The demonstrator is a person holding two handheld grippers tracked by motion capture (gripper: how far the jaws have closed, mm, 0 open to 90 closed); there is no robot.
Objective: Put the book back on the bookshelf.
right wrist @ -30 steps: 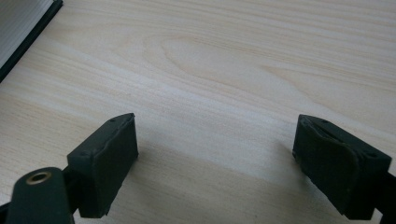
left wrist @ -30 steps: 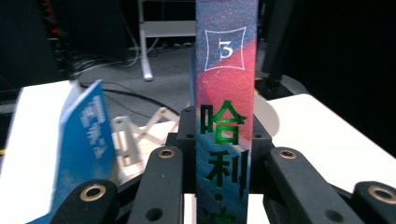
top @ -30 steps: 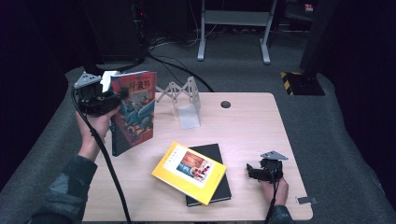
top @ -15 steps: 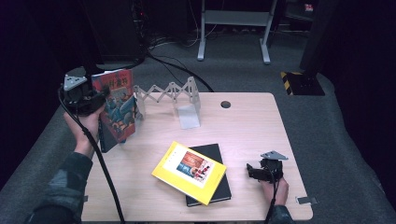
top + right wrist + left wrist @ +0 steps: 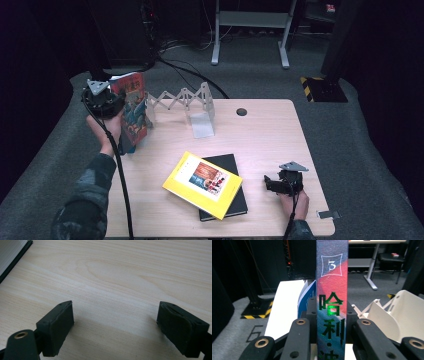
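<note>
Book (image 5: 332, 302) stands upright, spine clamped between the left tool's (image 5: 102, 100) jaws, at the tabletop's (image 5: 260, 135) left edge beside the white rack (image 5: 182, 102). Right tool (image 5: 280, 182) rests wide, holding nothing.

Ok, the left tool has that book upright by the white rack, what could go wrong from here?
The left tool grips the book only across its spine, so the covers could swing open or the book could twist and slip as it is set down. The expandable white rack looks light; a nudge from the book might push or fold it. The yellow book lies askew on the black book, overhanging it, and could slide when picked up.
</note>
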